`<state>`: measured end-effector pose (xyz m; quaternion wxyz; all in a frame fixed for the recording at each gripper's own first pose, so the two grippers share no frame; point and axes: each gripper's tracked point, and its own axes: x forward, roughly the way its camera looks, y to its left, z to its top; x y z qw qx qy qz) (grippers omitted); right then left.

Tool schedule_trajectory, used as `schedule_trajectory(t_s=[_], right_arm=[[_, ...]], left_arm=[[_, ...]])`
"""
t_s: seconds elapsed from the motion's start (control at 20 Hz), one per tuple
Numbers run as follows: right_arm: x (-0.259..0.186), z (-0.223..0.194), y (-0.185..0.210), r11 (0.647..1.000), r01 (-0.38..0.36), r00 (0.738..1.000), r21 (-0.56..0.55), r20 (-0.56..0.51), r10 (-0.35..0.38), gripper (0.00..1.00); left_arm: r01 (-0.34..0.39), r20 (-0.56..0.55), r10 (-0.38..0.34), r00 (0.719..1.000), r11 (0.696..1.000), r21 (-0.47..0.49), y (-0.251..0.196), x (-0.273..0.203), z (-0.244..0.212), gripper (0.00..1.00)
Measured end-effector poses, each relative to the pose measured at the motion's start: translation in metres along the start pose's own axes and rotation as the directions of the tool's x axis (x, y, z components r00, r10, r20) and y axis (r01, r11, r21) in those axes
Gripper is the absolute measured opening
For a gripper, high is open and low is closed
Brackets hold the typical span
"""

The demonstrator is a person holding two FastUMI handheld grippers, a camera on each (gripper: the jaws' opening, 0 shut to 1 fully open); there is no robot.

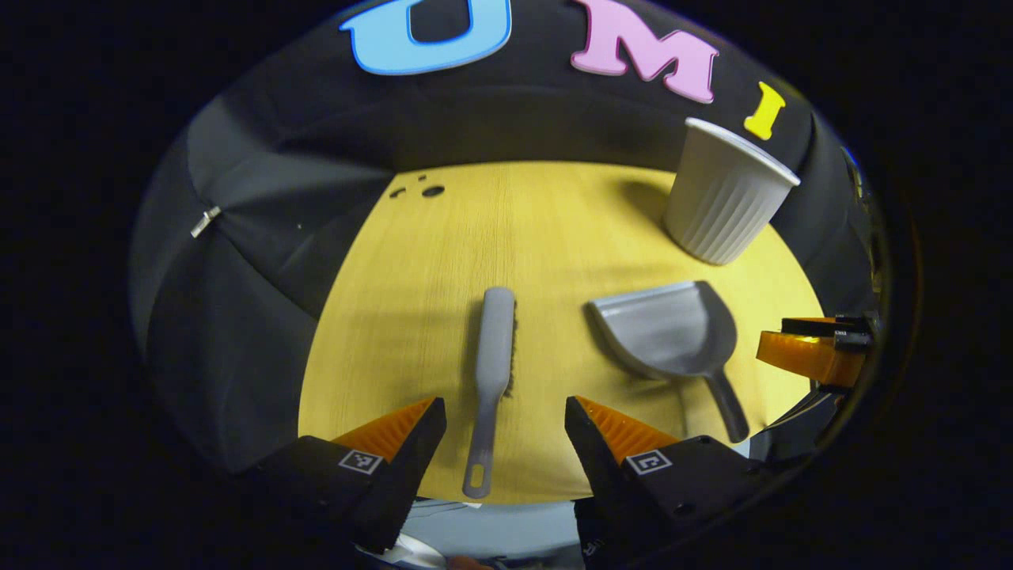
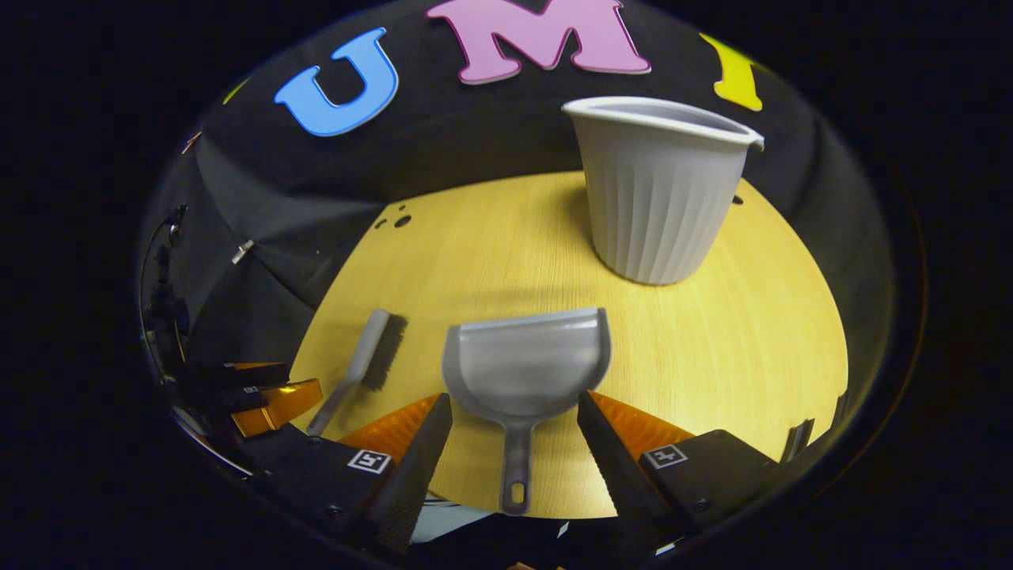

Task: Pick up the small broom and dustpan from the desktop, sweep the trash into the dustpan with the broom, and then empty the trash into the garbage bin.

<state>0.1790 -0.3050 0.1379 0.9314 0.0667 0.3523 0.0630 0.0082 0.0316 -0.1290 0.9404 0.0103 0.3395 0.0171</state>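
Item list, desk as we see it: small broom (image 1: 495, 356) lies flat on yellow desktop (image 1: 443, 261), handle toward us, lined up w/ left gripper (image 1: 505, 419), fingers apart, nothing between them but the handle end below. Dustpan (image 2: 526, 366) flat beside it, mouth facing ribbed garbage bin (image 2: 661, 190), handle centred betw. right gripper (image 2: 514, 419) fingers, also apart, not touching that we can tell. No trash visible to us. Room: bare wood betw. broom & pan; handles near desk's front edge; bin near back edge.
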Motion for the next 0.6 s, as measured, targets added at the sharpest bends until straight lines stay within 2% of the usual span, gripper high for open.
schedule_trajectory(t_s=[0.1, 0.2, 0.3, 0.4, 0.6], right_arm=[[-0.021, 0.022, 0.003, 1.0, -0.003, 0.994, -0.028, 0.109, 0.006, 0.99], [-0.036, 0.034, 0.007, 0.998, -0.011, 0.982, -0.055, 0.186, 0.021, 0.99], [-0.036, 0.036, 0.009, 0.997, -0.024, 0.973, -0.069, 0.228, 0.039, 0.99], [-0.043, 0.038, 0.013, 0.996, -0.039, 0.964, -0.086, 0.258, 0.06, 0.98], [-0.059, 0.044, 0.019, 0.988, -0.038, 0.939, -0.148, 0.334, 0.086, 0.99]], left_arm=[[-0.008, 0.099, 0.012, 0.995, 0.999, -0.034, -0.007, -0.028, 0.014, 0.95], [-0.063, 0.224, 0.072, 0.972, 0.997, -0.049, -0.006, -0.056, 0.035, 0.96], [-0.112, 0.368, 0.12, 0.922, 0.993, -0.044, -0.01, -0.082, 0.053, 0.96], [-0.137, 0.478, 0.138, 0.867, 0.99, -0.037, -0.021, -0.103, 0.064, 0.96], [-0.129, 0.592, 0.127, 0.796, 0.991, -0.04, -0.046, -0.134, 0.061, 0.96]])
